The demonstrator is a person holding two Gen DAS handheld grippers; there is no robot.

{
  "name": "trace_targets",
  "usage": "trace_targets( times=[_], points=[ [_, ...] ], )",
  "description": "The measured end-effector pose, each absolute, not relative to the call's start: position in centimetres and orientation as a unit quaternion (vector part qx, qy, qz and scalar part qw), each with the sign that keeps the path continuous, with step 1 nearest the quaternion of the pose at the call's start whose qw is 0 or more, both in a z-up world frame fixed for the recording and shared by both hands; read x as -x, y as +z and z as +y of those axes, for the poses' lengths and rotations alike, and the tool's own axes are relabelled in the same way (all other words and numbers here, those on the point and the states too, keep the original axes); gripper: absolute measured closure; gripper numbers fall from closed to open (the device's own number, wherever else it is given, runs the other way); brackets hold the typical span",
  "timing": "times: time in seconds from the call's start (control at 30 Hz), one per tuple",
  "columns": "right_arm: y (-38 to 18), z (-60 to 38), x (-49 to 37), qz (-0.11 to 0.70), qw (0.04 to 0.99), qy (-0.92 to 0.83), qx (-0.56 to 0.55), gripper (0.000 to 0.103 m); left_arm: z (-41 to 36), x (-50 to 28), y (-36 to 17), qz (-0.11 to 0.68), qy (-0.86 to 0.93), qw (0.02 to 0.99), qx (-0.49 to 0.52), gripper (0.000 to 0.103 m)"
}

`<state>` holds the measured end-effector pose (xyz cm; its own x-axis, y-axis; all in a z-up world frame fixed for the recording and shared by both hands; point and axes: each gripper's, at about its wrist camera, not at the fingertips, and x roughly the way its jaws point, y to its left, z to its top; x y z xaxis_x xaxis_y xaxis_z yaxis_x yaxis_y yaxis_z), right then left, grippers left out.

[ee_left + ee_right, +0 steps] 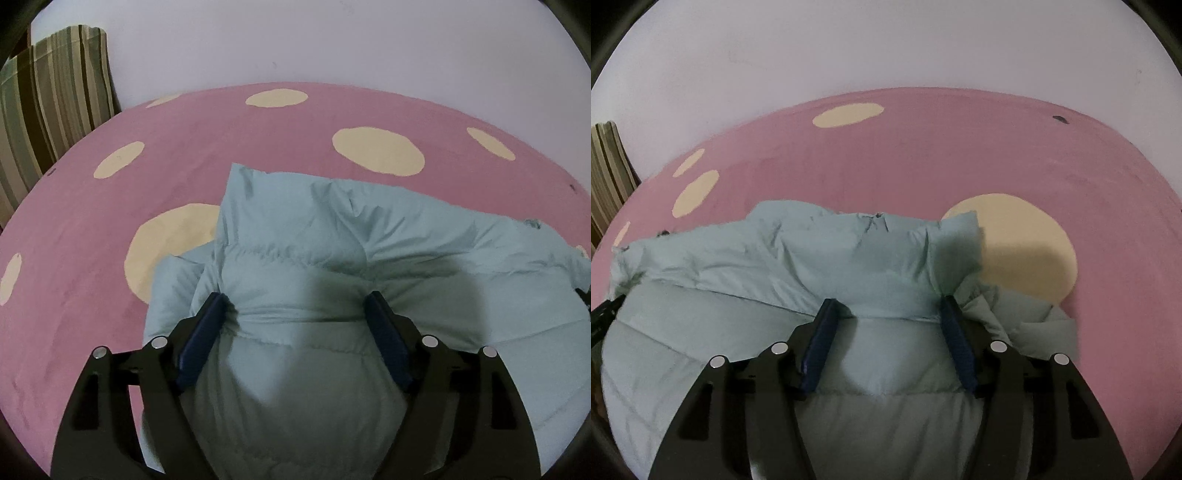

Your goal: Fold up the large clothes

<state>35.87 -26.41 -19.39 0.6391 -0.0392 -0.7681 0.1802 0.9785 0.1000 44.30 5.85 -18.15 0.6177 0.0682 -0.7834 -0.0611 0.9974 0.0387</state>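
Puffy blue jacket (332,258) on the pink dotted bedspread (74,295).
Left gripper (297,301) and right gripper (886,306) both press onto the jacket, fingers spread wide apart, clamping nothing.

Bedroom: polka-dot bedsheet (258,155), striped pillow (55,103).

Matt quilted jacket (295,258), cloth bedsheet (74,295)
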Motion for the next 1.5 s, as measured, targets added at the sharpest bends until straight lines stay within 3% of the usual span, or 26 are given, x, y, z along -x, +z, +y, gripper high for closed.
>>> trace_targets(
  times=[1.07,1.5],
  points=[
    [-18.8,-26.5,-36.0,0.412,0.904,-0.064,-0.093,0.042,6.3,-44.9,-18.3,0.444,0.019,0.896,0.014,0.02],
    [-15.2,-29.3,-24.5,0.384,0.906,-0.076,-0.162,0.039,10.2,-35.5,-13.7,0.432,0.026,0.897,0.091,0.02]
  ],
)
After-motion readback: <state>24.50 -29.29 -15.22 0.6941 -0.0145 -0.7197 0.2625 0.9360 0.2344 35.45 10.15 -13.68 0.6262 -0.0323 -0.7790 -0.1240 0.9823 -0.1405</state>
